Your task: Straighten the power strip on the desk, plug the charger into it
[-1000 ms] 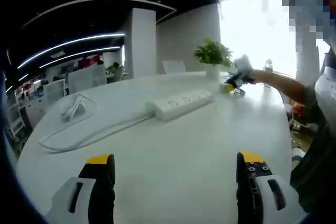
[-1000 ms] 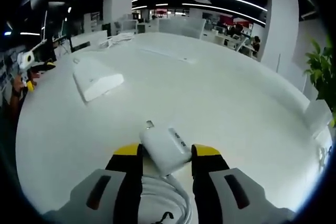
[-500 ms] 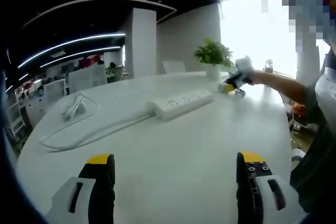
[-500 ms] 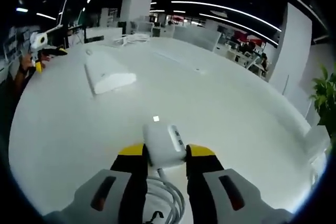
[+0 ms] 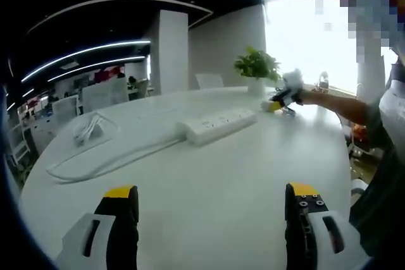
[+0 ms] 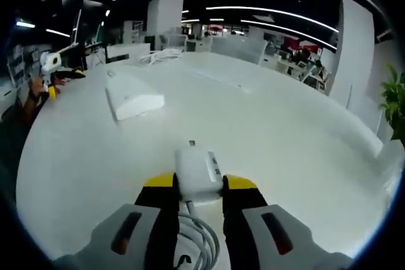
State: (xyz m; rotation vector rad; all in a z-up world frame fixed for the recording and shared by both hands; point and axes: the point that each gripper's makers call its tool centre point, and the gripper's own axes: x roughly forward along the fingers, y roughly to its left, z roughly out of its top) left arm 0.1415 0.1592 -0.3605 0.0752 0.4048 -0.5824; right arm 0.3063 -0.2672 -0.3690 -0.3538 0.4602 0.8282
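Setting: we work at a wide white desk (image 5: 209, 188) in an open office with ceiling light strips, white pillars and a bright window.
Right gripper (image 6: 199, 184): our yellow-tipped jaws are clamped on the white charger (image 6: 198, 172), which stands out ahead of them; its white cable (image 6: 201, 245) curls back between the jaws toward us. In the left gripper view we see this gripper (image 5: 283, 97) far across the desk, at the end of the person's outstretched arm.
Left gripper (image 5: 212, 194): our jaws stand wide apart with nothing between them, low over bare desk.
Power strip (image 5: 219, 124): it lies on the desk well ahead of the left gripper, running at a slant, sockets up; in the right gripper view we see it (image 6: 134, 96) ahead and to the left, well apart from the charger.
Strip cord (image 5: 107, 162): it loops away from the strip's near end across the desk.
Cable bundle (image 5: 88, 129): a coiled white bundle lies beyond that cord.
Potted plant (image 5: 257, 67): green leaves, at the desk's far edge, near the right gripper.
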